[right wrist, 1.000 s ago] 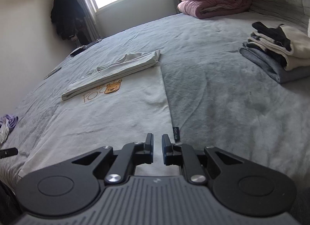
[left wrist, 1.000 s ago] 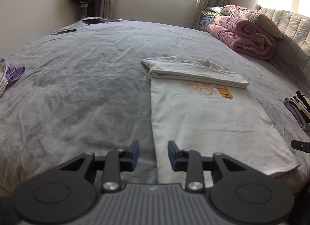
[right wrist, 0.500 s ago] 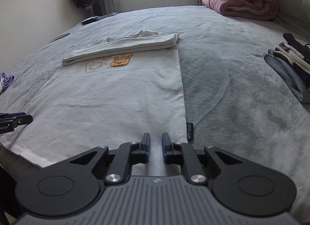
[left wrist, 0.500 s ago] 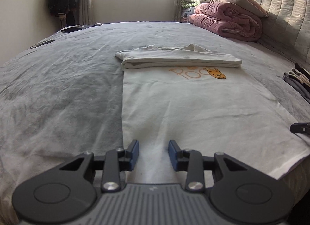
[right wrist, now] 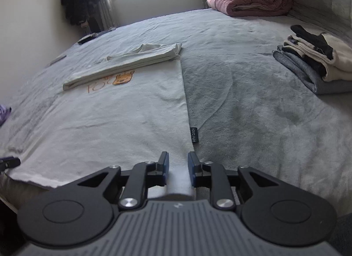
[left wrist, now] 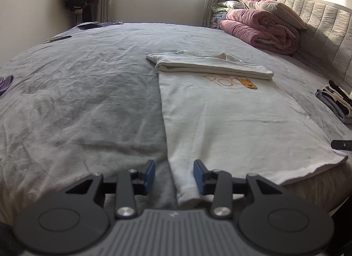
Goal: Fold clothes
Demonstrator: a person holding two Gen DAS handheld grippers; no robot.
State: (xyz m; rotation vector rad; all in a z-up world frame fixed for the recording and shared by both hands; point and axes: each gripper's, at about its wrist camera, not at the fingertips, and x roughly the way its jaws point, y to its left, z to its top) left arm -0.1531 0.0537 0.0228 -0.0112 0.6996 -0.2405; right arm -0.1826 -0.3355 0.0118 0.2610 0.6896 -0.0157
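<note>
White shirt (left wrist: 231, 124): flat on bed (left wrist: 88, 102), top folded down. Left claw (left wrist: 174, 173) wide, right claw (right wrist: 177, 165) narrower, each straddling a shirt hem corner; both likely need closing before lifting

I see the bed (left wrist: 92, 106), grey cover: white shirt (left wrist: 231, 124) at near edge, folded clothes stack (right wrist: 316, 62) right edge, pink quilt (left wrist: 261, 29) by headboard corner.

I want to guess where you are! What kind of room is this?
Most likely a bedroom: a big bed with a padded headboard, a rolled pink quilt, and folded clothes stacked nearby.
</note>
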